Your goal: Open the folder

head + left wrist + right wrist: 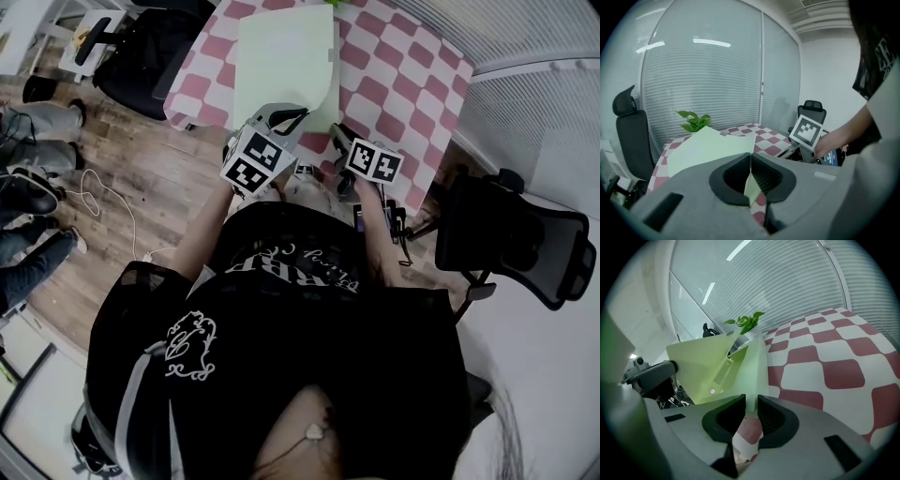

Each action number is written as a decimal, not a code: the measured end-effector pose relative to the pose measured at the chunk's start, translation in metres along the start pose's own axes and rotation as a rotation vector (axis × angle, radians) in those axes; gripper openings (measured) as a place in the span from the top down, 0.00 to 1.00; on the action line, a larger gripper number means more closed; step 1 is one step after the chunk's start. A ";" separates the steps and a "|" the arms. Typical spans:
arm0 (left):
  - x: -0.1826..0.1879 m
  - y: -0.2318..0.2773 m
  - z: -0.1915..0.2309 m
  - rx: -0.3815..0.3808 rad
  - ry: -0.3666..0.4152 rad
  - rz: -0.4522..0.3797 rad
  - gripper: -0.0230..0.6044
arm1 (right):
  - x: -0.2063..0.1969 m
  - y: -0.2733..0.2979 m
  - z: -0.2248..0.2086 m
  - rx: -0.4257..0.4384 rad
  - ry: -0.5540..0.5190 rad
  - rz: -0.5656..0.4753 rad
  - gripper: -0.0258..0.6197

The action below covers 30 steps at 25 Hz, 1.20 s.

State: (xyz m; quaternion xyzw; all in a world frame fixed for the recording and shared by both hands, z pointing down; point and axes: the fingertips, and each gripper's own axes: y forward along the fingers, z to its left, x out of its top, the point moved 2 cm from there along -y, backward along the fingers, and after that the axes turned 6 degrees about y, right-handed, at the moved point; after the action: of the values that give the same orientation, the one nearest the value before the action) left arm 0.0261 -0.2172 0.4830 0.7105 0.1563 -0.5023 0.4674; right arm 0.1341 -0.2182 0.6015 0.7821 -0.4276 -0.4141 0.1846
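The pale green plastic folder lies on the worktop, which has a red and white checked cloth on it. The folder stretches away in front of both claws. The left claw is shut tight on the thin near edge of the folder's top cover. That cover is up off the rest of the folder, so there is a gap under it. The right claw sits just beside the left claw, on its right. Its jaws are almost together, and the near edge of the folder's bottom part is pinched between the tips. It looks like it is holding that part down. From the right claw you can peek into the gap and see a long flat clip inside. I think the opening step is under way and the folder is only partly open. Next, the left claw needs to lift the cover higher and swing it over to its own side. The right claw should keep its hold so the folder does not slide. Past the far end of the folder is a green leafy plant. A black office chair stands off to the right of the right claw.
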 end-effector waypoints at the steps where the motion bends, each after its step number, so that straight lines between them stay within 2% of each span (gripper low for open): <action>1: 0.003 -0.009 0.004 0.019 -0.012 -0.021 0.93 | 0.000 0.000 0.000 -0.001 0.002 -0.001 0.86; 5: 0.009 -0.050 0.020 0.130 -0.068 -0.093 0.93 | 0.000 0.001 0.000 -0.012 -0.013 -0.003 0.86; 13: -0.026 -0.155 0.075 0.410 -0.301 -0.186 0.94 | 0.000 0.000 -0.003 -0.056 -0.055 -0.020 0.86; 17: -0.064 -0.198 0.103 0.527 -0.451 -0.215 0.94 | 0.000 -0.001 -0.003 -0.079 -0.060 -0.024 0.86; 24: -0.155 -0.248 0.144 0.686 -0.690 -0.192 0.94 | -0.001 -0.002 0.005 -0.147 -0.106 -0.020 0.86; 30: -0.239 -0.255 0.171 0.737 -0.901 -0.138 0.93 | -0.001 -0.003 0.009 -0.182 -0.134 -0.009 0.86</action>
State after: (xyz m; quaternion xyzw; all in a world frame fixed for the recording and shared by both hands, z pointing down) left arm -0.3540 -0.1671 0.5491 0.5308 -0.1967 -0.8054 0.1760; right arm 0.1285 -0.2157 0.5950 0.7345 -0.3962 -0.5033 0.2240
